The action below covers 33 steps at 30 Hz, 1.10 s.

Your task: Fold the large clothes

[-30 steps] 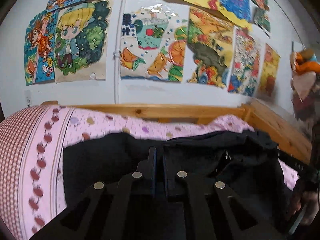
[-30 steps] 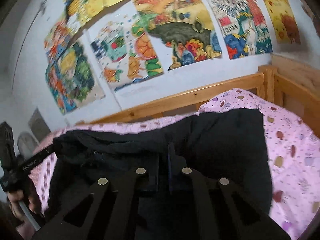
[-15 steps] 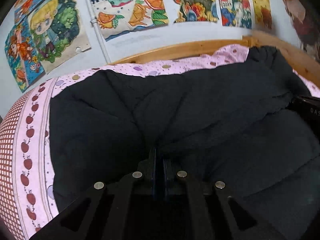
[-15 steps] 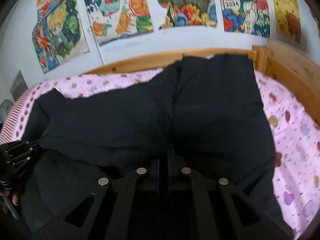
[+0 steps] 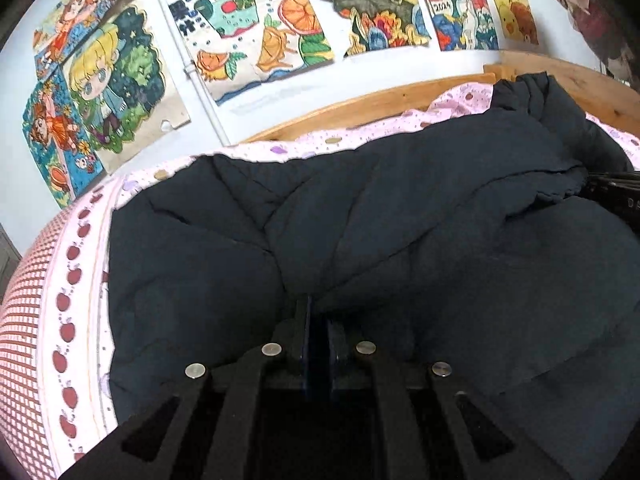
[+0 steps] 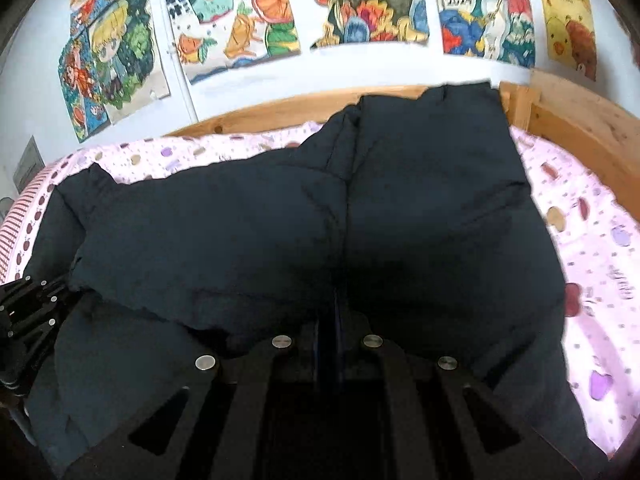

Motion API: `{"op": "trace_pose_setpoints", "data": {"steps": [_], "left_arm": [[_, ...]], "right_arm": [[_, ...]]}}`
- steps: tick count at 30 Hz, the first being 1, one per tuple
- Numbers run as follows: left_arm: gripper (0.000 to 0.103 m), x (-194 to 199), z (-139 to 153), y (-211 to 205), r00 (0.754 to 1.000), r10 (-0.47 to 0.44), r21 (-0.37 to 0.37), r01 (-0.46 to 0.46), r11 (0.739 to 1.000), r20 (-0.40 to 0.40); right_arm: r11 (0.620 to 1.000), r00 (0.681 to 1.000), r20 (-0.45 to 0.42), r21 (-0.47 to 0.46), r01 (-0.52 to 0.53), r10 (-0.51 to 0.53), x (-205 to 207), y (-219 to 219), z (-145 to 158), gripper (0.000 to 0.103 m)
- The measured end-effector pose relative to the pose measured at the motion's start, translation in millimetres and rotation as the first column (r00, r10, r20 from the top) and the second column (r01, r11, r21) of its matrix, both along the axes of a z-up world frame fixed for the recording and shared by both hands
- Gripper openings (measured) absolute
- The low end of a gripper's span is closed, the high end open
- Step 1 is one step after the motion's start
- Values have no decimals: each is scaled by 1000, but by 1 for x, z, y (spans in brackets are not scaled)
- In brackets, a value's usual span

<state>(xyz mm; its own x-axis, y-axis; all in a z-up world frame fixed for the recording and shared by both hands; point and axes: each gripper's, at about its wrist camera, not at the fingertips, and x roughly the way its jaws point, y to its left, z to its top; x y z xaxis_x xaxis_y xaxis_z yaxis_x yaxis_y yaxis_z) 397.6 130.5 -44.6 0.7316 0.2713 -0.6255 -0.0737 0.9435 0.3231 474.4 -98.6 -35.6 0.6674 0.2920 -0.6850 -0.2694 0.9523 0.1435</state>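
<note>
One dark navy padded jacket (image 5: 400,216) lies spread over the pink dotted bedsheet (image 5: 360,136) of the wooden bed frame (image 6: 568,120), its long axis running side to side across the mattress. A puffy upper layer is doubled over the lower one, with the folded layer's raw edge facing the near side. In the right wrist view one narrower end of the jacket (image 6: 432,168) points away towards the wall, reaching the wooden rail.

The left gripper (image 5: 318,320) has its two fingers drawn nearly together, only a thin slit between them, and they pinch a fold of the jacket's fabric at the near edge. The right gripper (image 6: 336,312) is likewise almost fully closed, nipping the cloth where a seam runs straight away from it (the fabric bunches in dark shadow right at the tips). Each gripper shows at the other's frame edge, touching the jacket.

Two grippers, one jacket, one bed. A row of colourful cartoon drawings (image 6: 360,4) is taped to the white wall behind.
</note>
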Motion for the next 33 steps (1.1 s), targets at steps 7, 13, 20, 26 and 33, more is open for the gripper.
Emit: {"op": "trace_pose_setpoints", "data": {"steps": [7,13,20,26,33], "left_arm": [[67,-33,29,18,995,-33,-149,48,988,99],[70,-37,64,35,977,28,-264,30,964,213],[71,6,71,32,967,90,-347,-2,938,238],[71,30,43,17,990,57,-301,-15,953,130],[71,45,6,20,999,25,-306,-31,952,-23]], "right_arm": [[996,988,147,-77,-42,53,-32,-13,36,53],[1000,983,184,30,4,-9,-18,-24,72,54],[975,994,85,205,-84,68,23,10,64,54],[983,982,48,17,-182,181,23,59,36,53],[963,979,-27,-174,-205,203,22,74,1,46]]}}
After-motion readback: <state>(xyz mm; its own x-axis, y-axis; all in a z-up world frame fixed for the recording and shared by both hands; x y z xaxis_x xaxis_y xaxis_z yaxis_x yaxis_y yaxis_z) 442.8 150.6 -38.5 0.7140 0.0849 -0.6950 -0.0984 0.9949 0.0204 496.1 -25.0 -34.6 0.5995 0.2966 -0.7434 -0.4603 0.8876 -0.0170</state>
